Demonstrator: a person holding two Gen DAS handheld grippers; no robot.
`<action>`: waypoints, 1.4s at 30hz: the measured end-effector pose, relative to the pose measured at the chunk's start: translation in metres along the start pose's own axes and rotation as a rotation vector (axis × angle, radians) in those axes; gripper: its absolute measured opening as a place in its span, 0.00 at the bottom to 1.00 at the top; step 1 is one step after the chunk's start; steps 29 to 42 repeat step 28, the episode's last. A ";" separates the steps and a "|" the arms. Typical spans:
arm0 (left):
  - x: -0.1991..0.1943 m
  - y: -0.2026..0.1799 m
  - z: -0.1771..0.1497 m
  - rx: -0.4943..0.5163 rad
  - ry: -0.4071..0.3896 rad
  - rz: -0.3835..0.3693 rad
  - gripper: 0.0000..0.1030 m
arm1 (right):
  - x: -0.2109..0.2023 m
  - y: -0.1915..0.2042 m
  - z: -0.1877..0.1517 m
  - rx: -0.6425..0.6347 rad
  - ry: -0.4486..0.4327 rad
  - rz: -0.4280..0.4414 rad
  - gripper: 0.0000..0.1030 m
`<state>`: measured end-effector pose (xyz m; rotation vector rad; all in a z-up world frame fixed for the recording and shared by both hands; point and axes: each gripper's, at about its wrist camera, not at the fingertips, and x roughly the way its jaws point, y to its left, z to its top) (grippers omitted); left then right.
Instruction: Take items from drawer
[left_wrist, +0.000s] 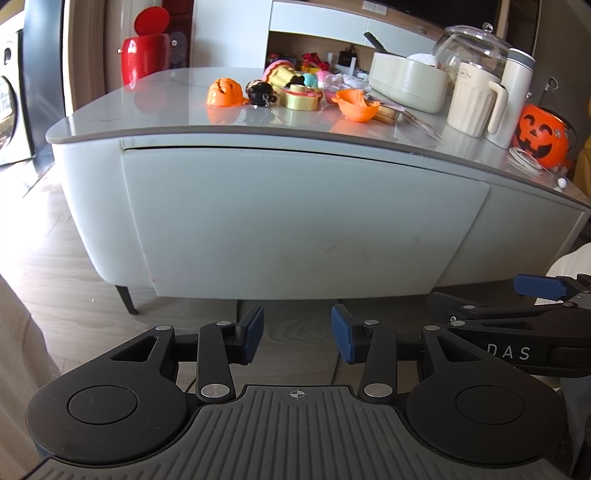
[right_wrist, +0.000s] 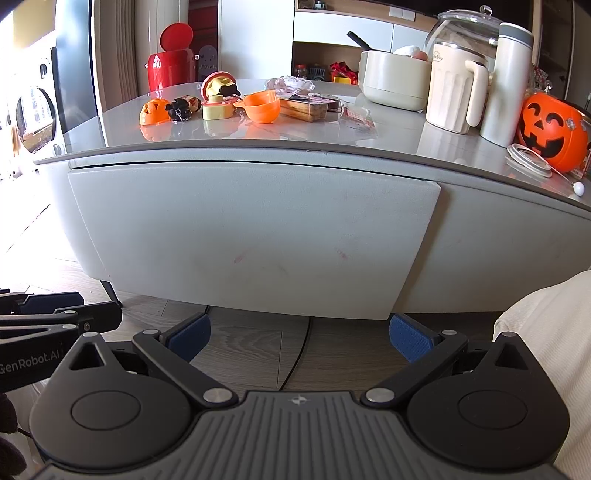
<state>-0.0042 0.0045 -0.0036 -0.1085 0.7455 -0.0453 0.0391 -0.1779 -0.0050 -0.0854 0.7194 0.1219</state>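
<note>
Nearest to my left camera, the left gripper (left_wrist: 297, 336) hovers above the grey wood-look floor (left_wrist: 66, 280) with its blue-padded fingers (left_wrist: 255, 334) spread apart and nothing between them. My right gripper (right_wrist: 299, 338) sits just beside it, its blue-padded fingers (right_wrist: 410, 338) also spread wide and empty; from the left view I see it poking in at the lower right edge (left_wrist: 539, 288). Both point at the pale grey closed drawer front (right_wrist: 251, 236) of a low rounded cabinet, which fills the middle of both views; the drawer is shut, so I cannot see what lies inside. Neither gripper touches it. On the glossy grey surface (right_wrist: 332, 133) above the drawer I see a cluster of small toys: an orange pumpkin-shaped toy (right_wrist: 153, 110), a dark round toy (right_wrist: 183, 107) touching it, a cream and yellow toy box with a raised lid (right_wrist: 218, 98), and an orange plastic bowl (right_wrist: 260, 107). Further right stand a cream oval pot (right_wrist: 395, 79), a cream ribbed jug with a handle (right_wrist: 456, 92), a tall white flask with a grey cap (right_wrist: 508, 81) and a clear glass lidded jar (right_wrist: 463, 26) behind them. An orange jack-o'-lantern bucket (right_wrist: 552, 131) stands near the right end, with a round glass lid (right_wrist: 528, 160) lying flat just in front of it. A red bin with a raised lid (right_wrist: 170, 62) stands on the floor behind the cabinet. A white cloth-covered shape (right_wrist: 546, 343) shows at my right.
</note>
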 end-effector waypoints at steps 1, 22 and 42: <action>0.000 0.000 0.000 0.000 0.000 0.000 0.44 | 0.000 0.000 0.000 0.000 0.000 0.000 1.00; 0.001 -0.023 0.004 0.080 0.030 0.058 0.14 | 0.005 -0.007 0.002 0.038 0.026 0.012 1.00; 0.007 -0.015 0.006 0.023 0.053 0.037 0.14 | 0.006 -0.005 0.003 0.017 0.032 0.015 1.00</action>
